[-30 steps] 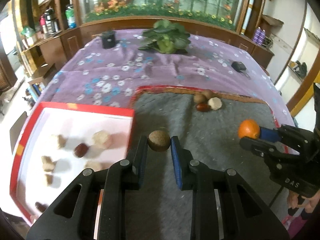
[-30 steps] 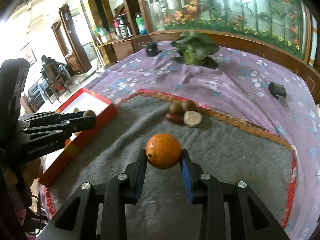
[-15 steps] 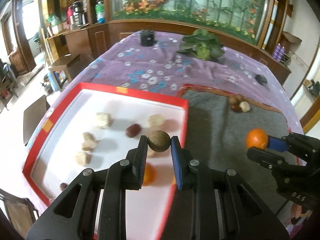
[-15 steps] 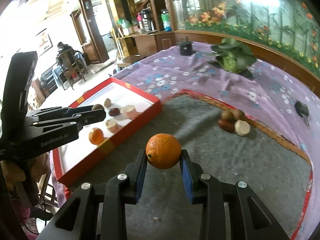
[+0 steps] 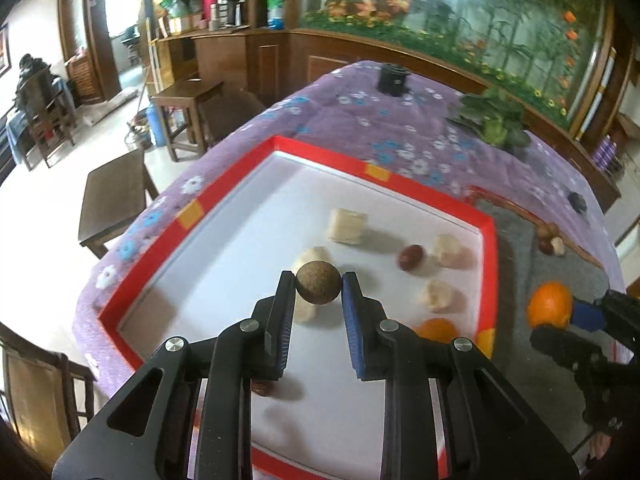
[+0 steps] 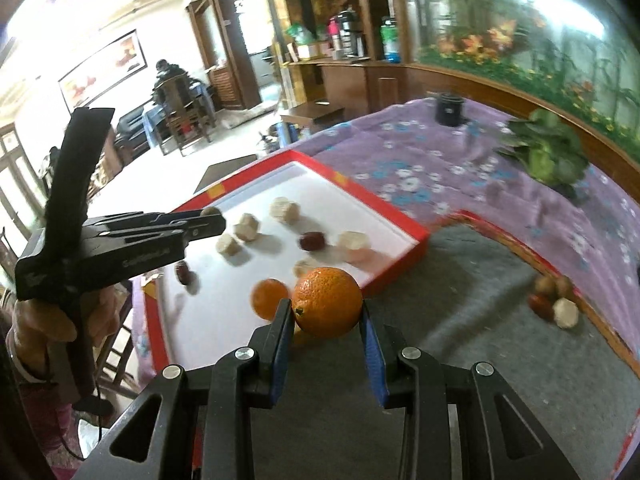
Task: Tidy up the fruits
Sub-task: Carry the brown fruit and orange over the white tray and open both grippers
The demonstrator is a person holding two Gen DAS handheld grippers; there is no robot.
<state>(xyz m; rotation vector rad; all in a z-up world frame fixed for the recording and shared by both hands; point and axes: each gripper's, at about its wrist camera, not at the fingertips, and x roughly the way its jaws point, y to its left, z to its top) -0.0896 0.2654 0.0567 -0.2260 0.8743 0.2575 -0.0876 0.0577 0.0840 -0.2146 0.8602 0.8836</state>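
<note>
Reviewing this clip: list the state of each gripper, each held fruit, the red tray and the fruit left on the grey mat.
left gripper: shut on the brown ball, above the tray.
brown ball: held, airborne.
right gripper: shut on the orange, at the tray's edge.
orange: held, airborne.
red tray: partly filled, one orange and several pale and dark-red pieces inside.
small pile of fruit: resting on the grey mat, untouched.

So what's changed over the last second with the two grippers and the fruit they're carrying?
Both grippers swung sideways from the grey mat toward the red-rimmed tray. The left gripper, with the brown ball, now hangs over the tray's white floor; the right gripper, with the orange, has reached the tray's near edge. Nothing was picked up or let go. The fruits in the tray and the small pile on the mat stayed put.
</note>
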